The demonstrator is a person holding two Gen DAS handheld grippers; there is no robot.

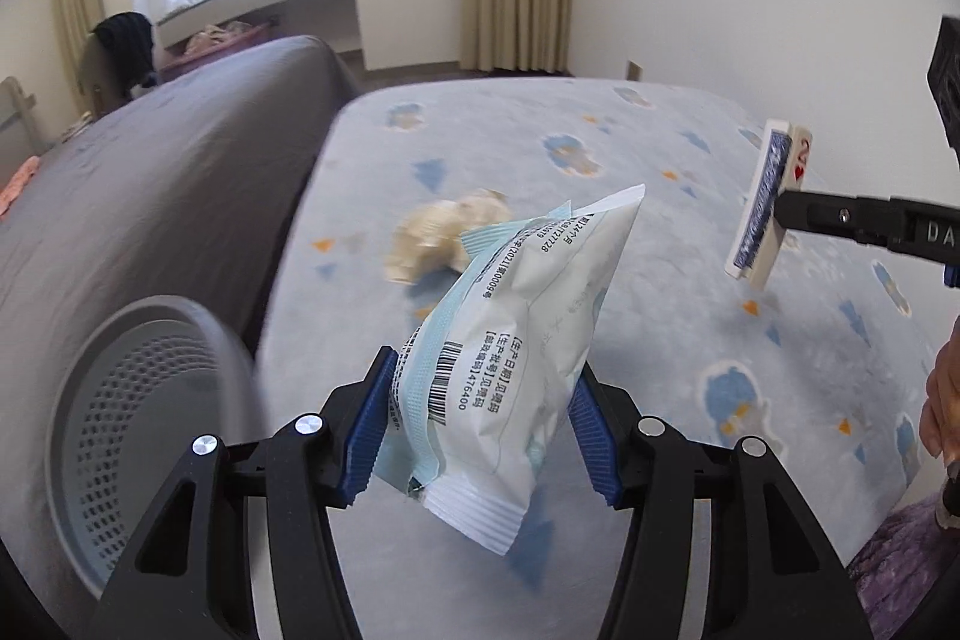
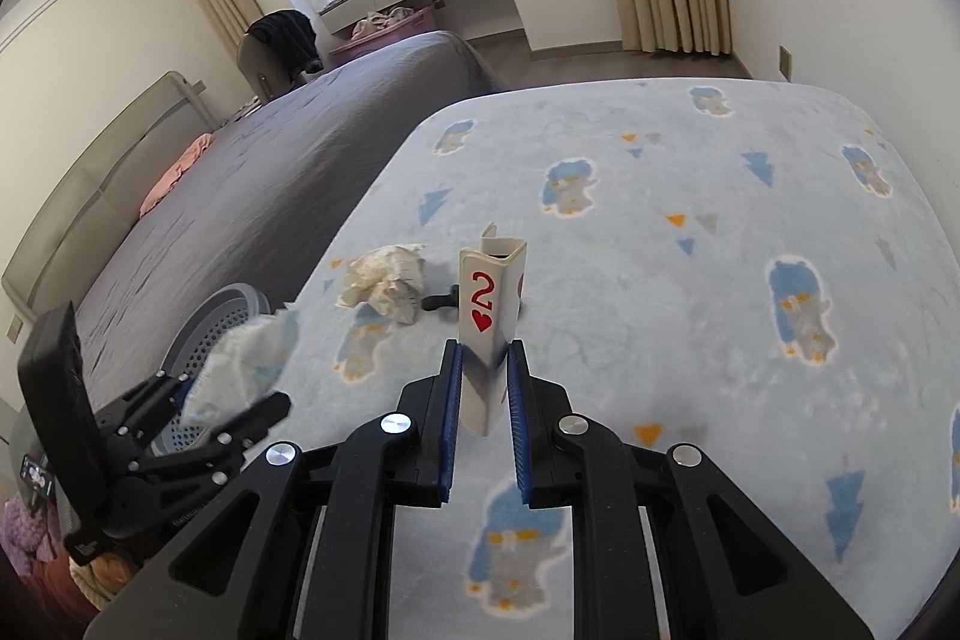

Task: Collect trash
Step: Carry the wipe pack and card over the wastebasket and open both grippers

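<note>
My left gripper [image 1: 480,376] is shut on a pale blue-and-white snack wrapper [image 1: 510,334] with a barcode, held up above the patterned blanket [image 1: 660,340]. The same wrapper [image 2: 246,370] shows blurred in the right wrist view, over the basket. My right gripper [image 2: 485,358] is shut on a folded playing card [image 2: 489,322], a two of hearts; in the left wrist view the card [image 1: 765,202] shows its blue back. A crumpled paper ball [image 1: 444,232] lies on the blanket beyond the wrapper, also visible as the paper ball [image 2: 384,283].
A grey perforated waste basket [image 1: 144,436] stands at the lower left, between the two beds; its rim [image 2: 240,298] peeks behind the left gripper. A bed with a grey cover [image 1: 150,196] lies to the left. A small dark object [image 2: 441,303] rests behind the card.
</note>
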